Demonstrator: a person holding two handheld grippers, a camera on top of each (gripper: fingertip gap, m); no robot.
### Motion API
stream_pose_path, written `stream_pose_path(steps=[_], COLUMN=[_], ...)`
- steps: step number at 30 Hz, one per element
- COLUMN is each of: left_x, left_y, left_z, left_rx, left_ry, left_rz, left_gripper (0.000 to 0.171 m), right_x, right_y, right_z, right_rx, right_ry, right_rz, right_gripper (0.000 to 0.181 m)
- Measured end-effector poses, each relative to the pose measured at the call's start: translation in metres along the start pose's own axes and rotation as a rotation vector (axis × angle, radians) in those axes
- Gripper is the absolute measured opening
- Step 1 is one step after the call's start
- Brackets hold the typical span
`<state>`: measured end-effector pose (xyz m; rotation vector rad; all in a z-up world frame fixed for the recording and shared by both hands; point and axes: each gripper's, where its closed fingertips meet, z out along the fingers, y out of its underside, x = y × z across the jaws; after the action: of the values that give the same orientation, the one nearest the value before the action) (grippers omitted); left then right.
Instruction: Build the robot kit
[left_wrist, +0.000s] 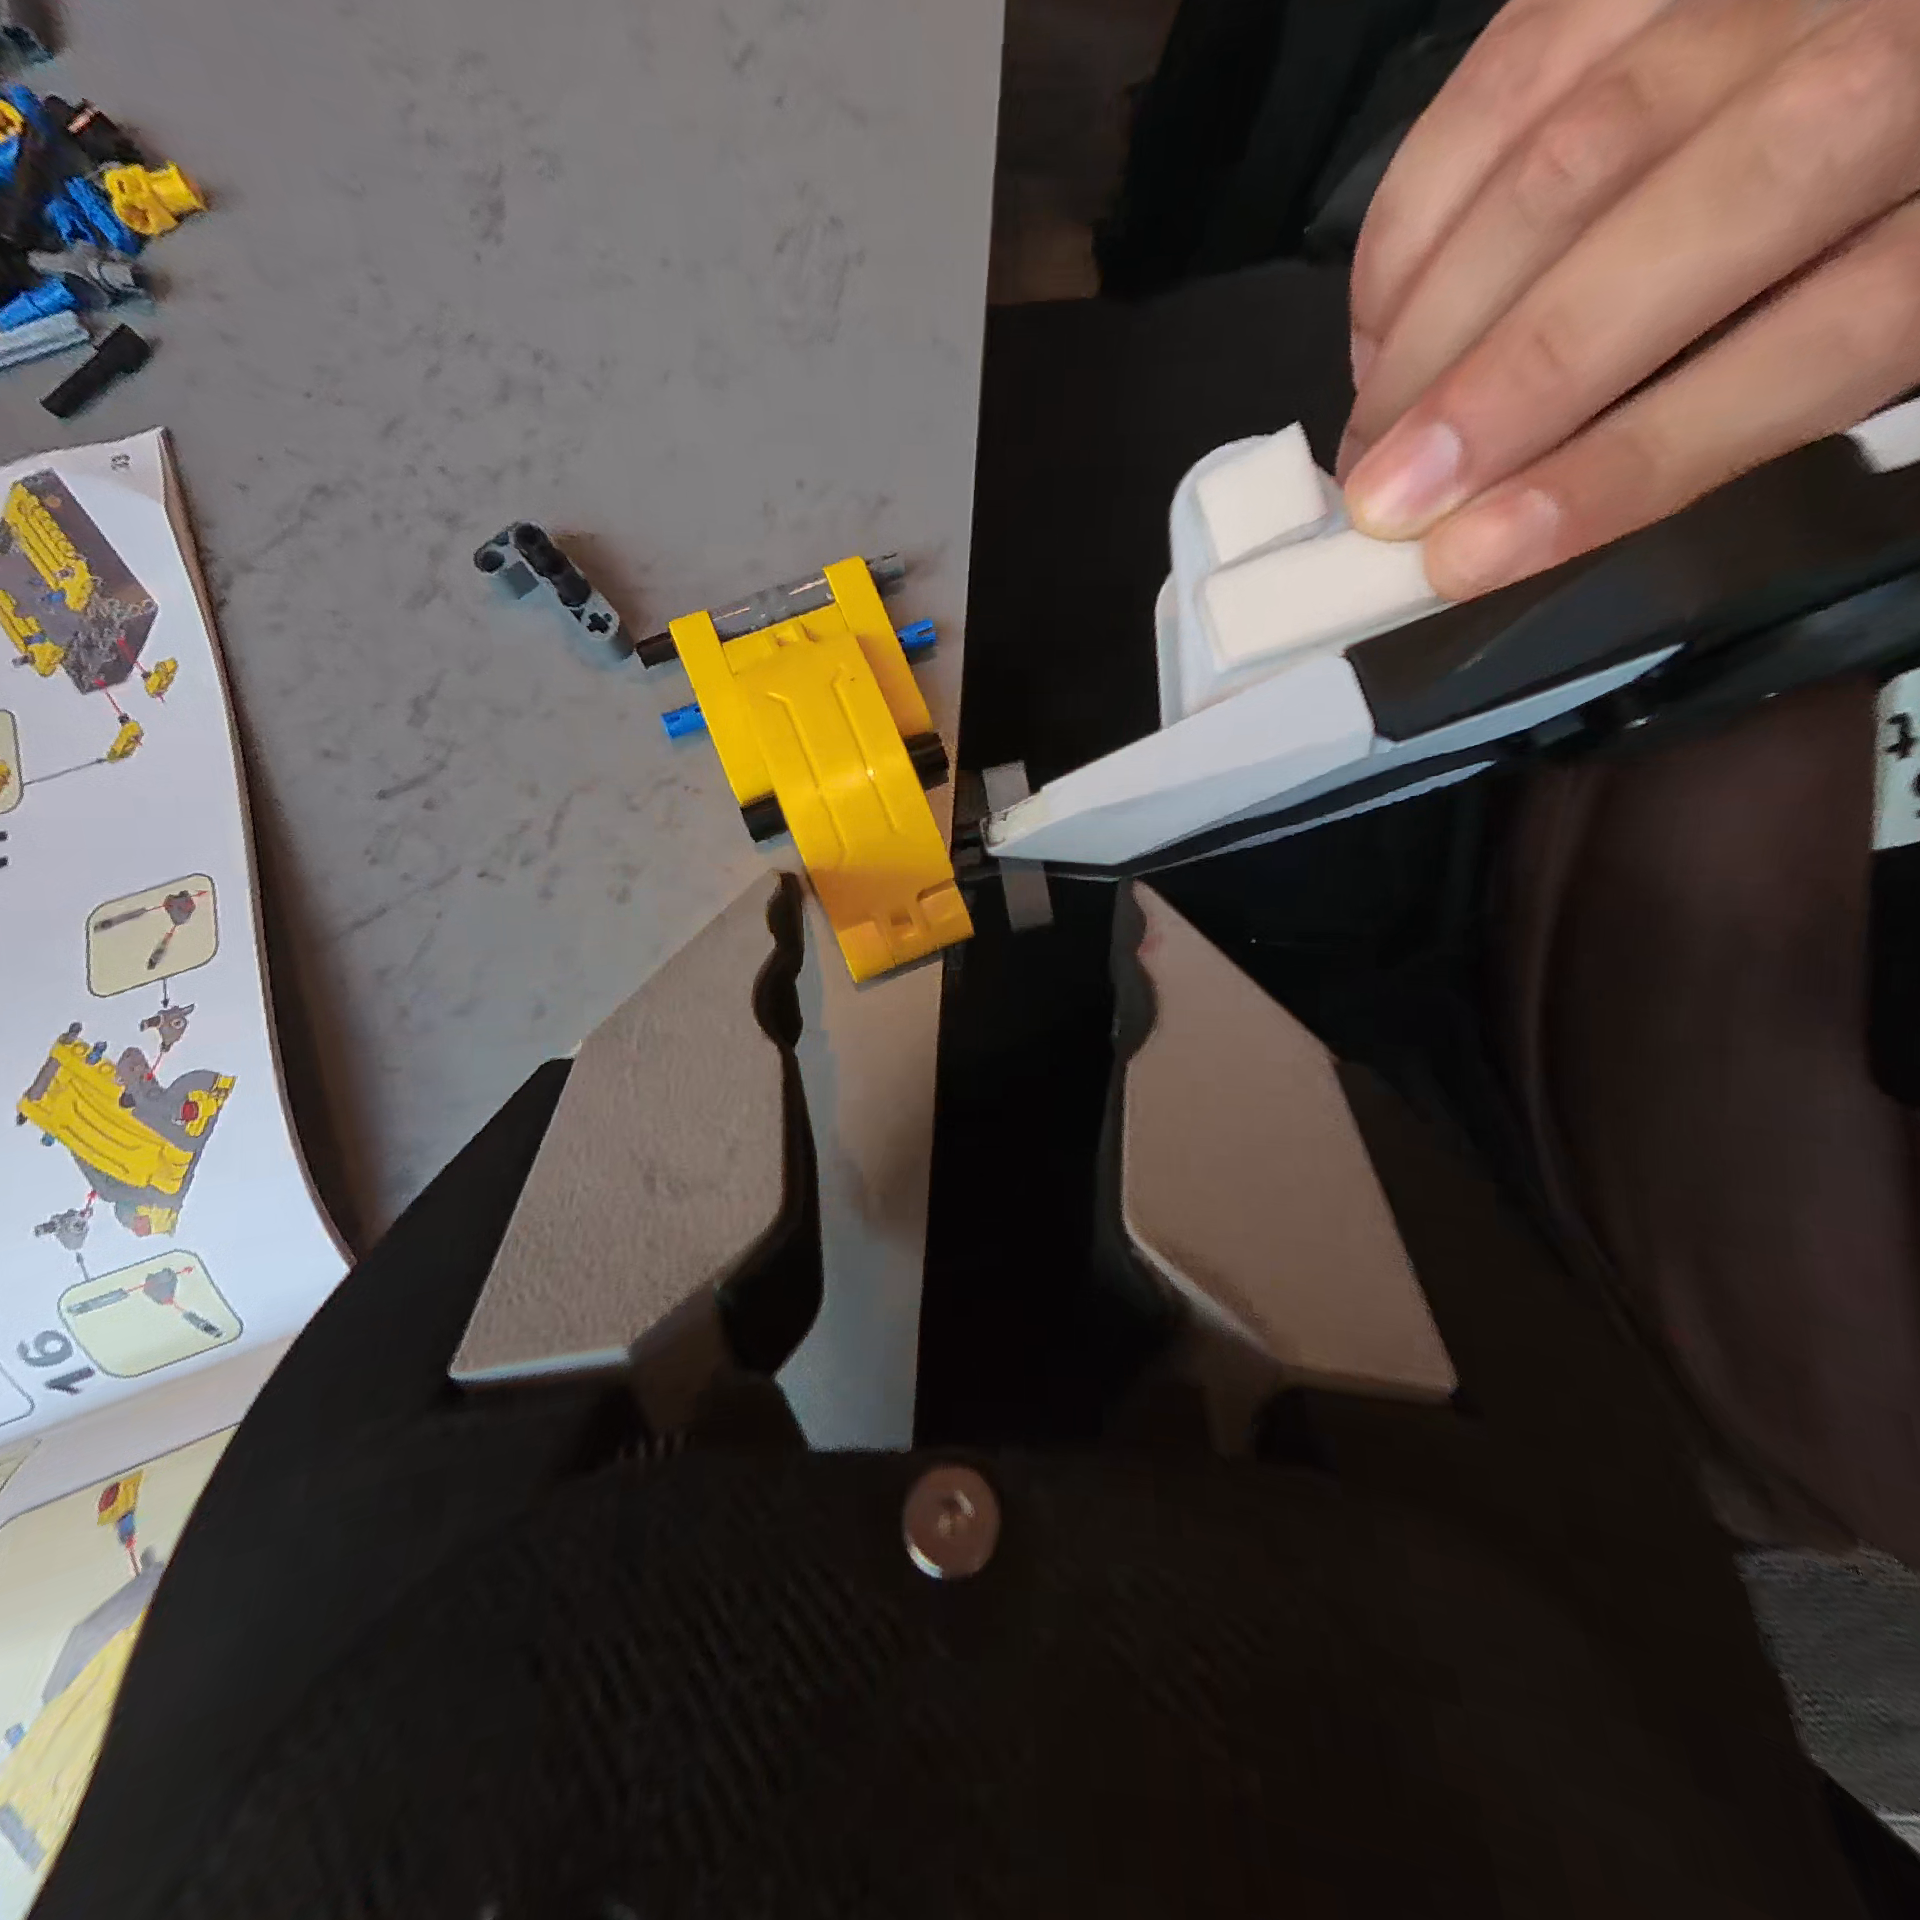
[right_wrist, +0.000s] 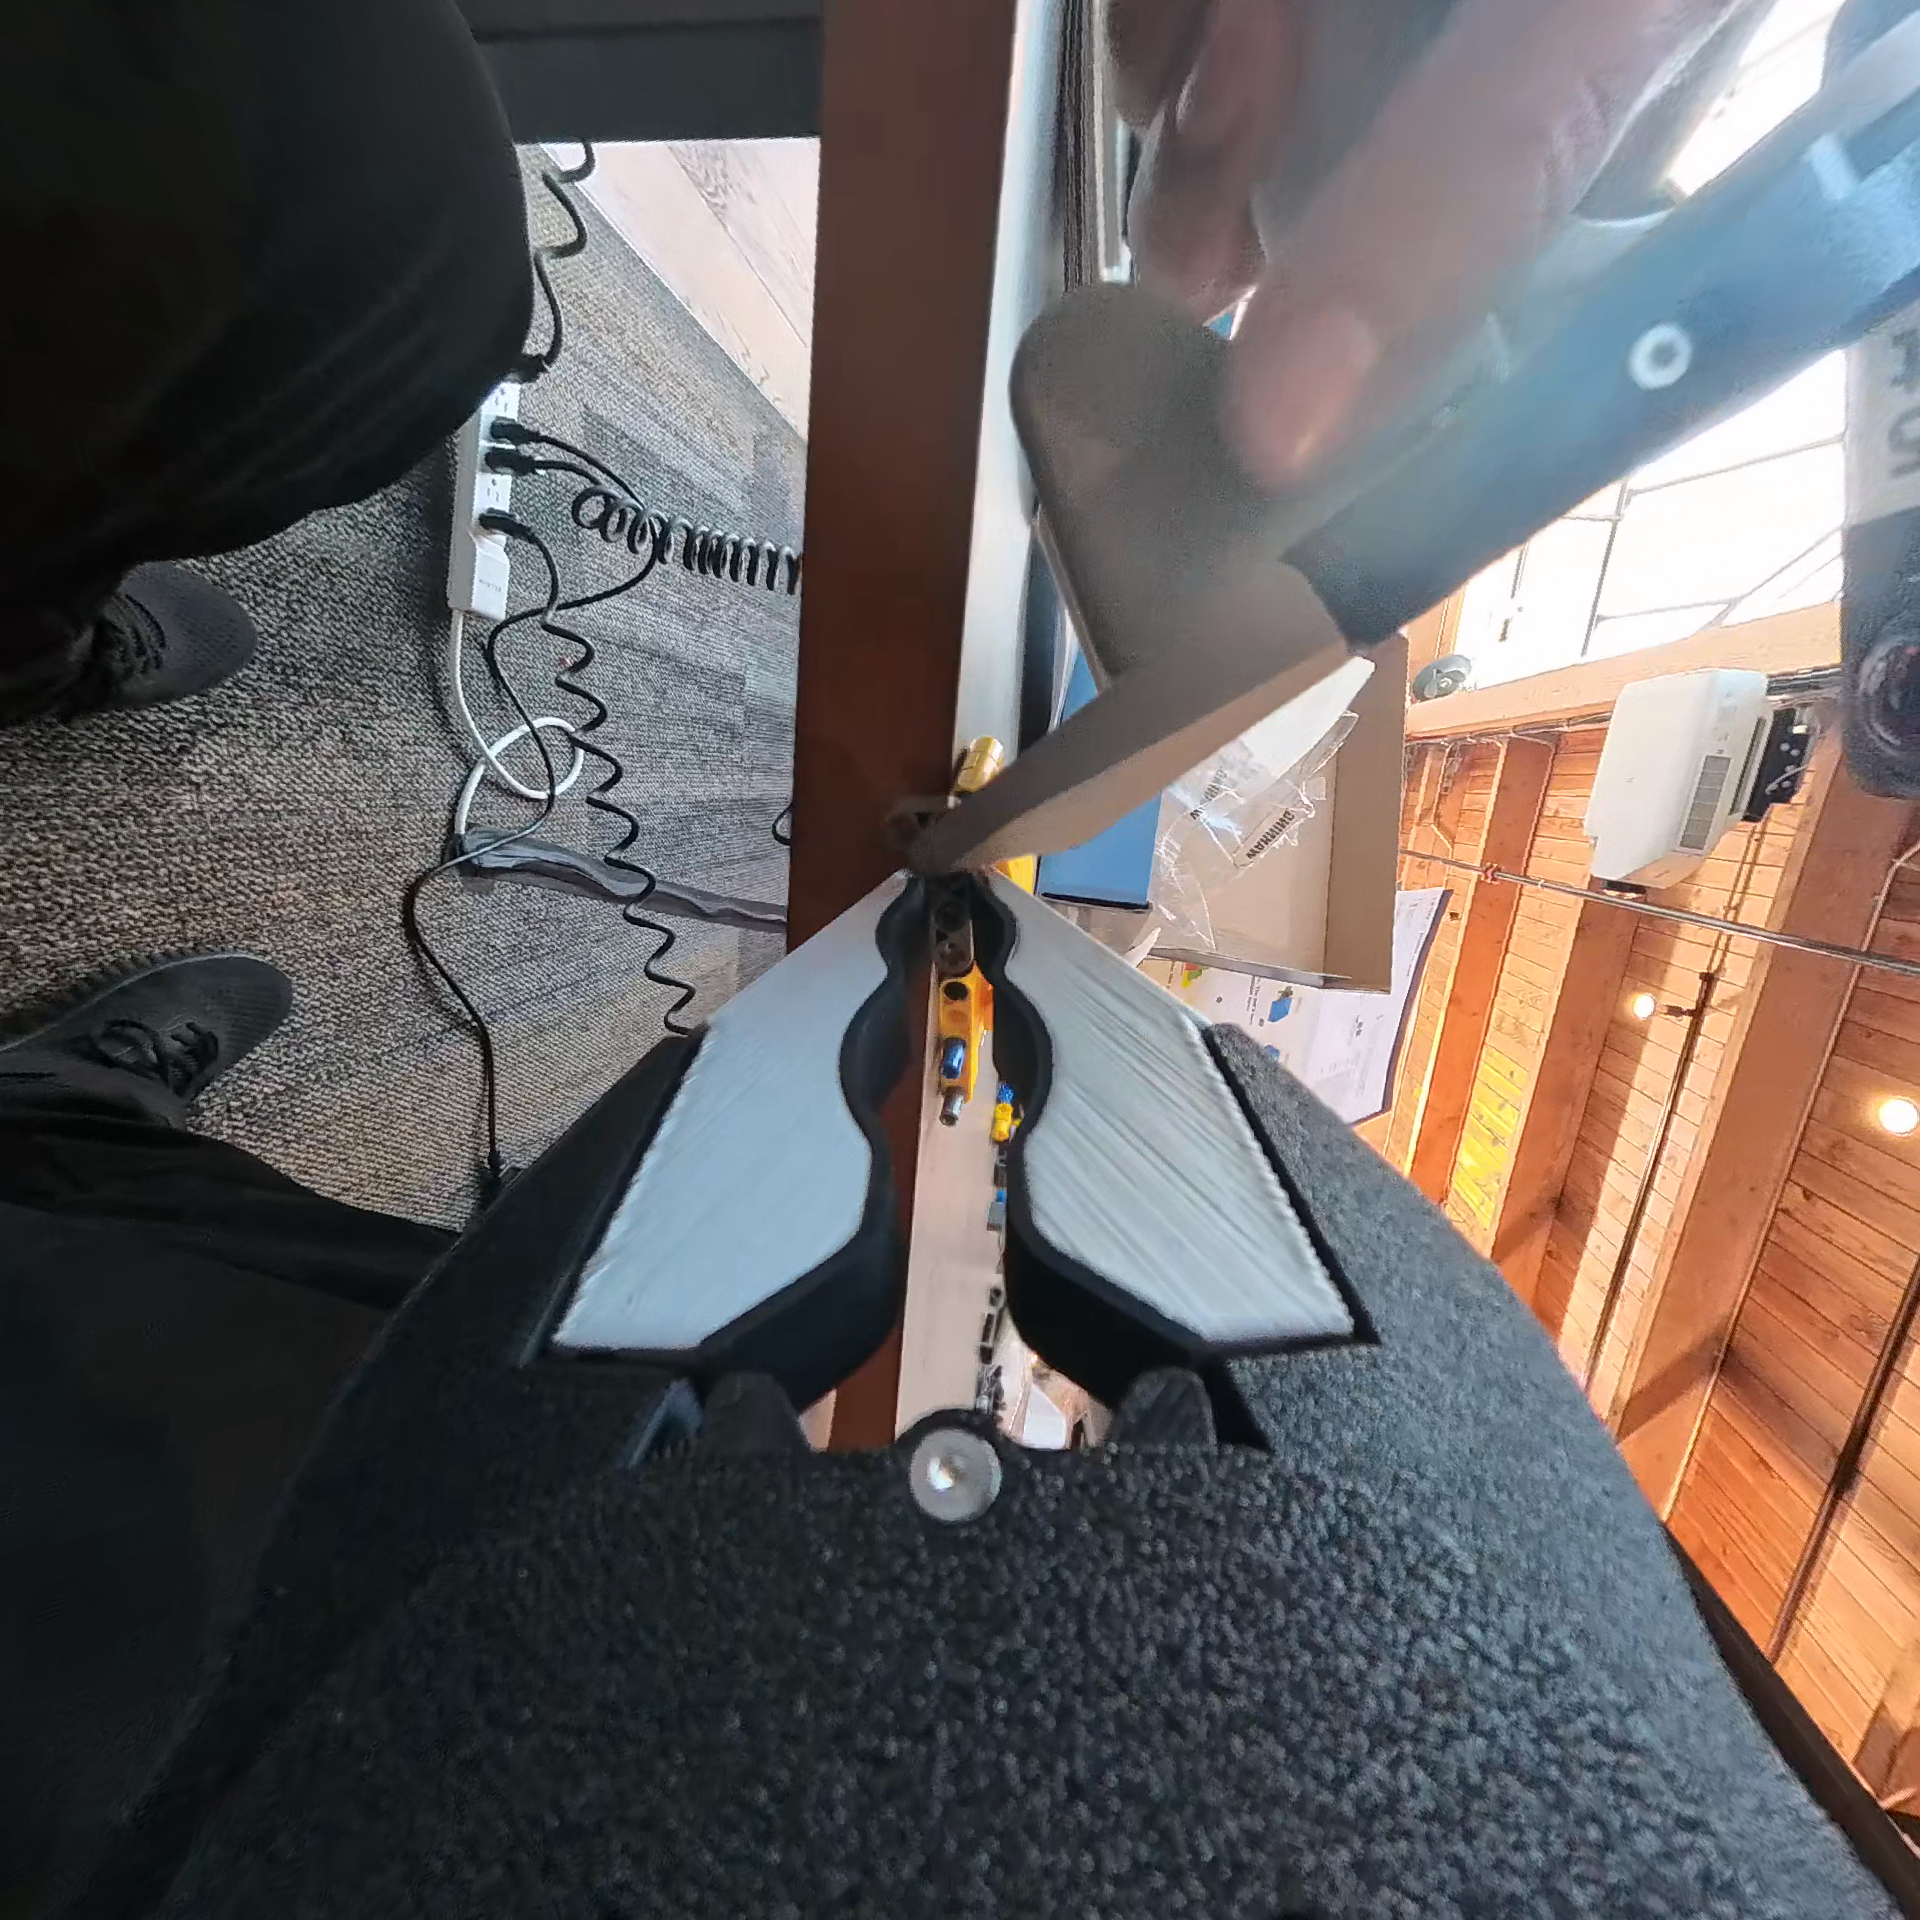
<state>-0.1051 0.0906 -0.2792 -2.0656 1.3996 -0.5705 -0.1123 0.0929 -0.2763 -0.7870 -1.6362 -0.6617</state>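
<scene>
1. Yellow brick assembly (left_wrist: 821, 748) is lying on the grey table (left_wrist: 499, 312) at its edge, one end hanging slightly past the rim, with blue and black pins sticking out of its sides.
2. The left gripper (left_wrist: 951, 914) is hovering just below the assembly, its jaws standing wide apart and gripping nothing; the left fingertip (left_wrist: 769, 914) is sitting just beside the yellow end.
3. The right gripper (right_wrist: 943, 894) is reaching in from the side, its jaws nearly closed and pinching a small dark pin piece (left_wrist: 1003, 831) at the table edge, touching the assembly's side.
4. A hand (left_wrist: 1621, 260) is holding the right gripper, fingers resting on its white pads.
5. A small grey beam (left_wrist: 551, 577) is lying near the assembly, apart from it.
6. An instruction booklet (left_wrist: 135, 935) is lying open at the left, and a pile of loose bricks (left_wrist: 83, 208) is sitting in the far corner.
7. In the right wrist view, a power strip (right_wrist: 480, 509) and cables are lying on the carpet.
</scene>
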Motion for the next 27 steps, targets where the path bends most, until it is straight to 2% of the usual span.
stream_pose_path(steps=[6,9,19,21,24,27], left_x=[0.000,-0.006,-0.007,-0.010,-0.007,0.000], left_y=[0.000,0.001,0.000,0.001,-0.004,-0.011], left_z=[0.005,0.007,0.006,0.004,-0.008,-0.020], left_rx=[-0.007,-0.009,0.061,0.056,0.071,0.095], left_ry=[-0.102,-0.179,-0.160,-0.178,-0.161,-0.187], left_rz=[0.069,0.131,0.104,0.087,0.024,0.033], left_gripper=[0.054,0.048,0.044,0.051,0.053,0.045], right_x=[0.000,0.001,0.003,0.003,0.004,0.006], right_y=[0.001,0.001,0.000,-0.001,-0.004,-0.006], right_z=[0.001,0.002,0.002,0.001,-0.003,-0.005], right_rx=[0.011,0.020,0.046,0.051,0.063,0.068], right_ry=[0.018,0.023,0.044,0.043,0.038,0.041], right_rz=[-0.031,-0.047,-0.073,-0.072,-0.055,-0.042], right_gripper=[0.006,0.006,0.006,0.006,0.006,0.006])
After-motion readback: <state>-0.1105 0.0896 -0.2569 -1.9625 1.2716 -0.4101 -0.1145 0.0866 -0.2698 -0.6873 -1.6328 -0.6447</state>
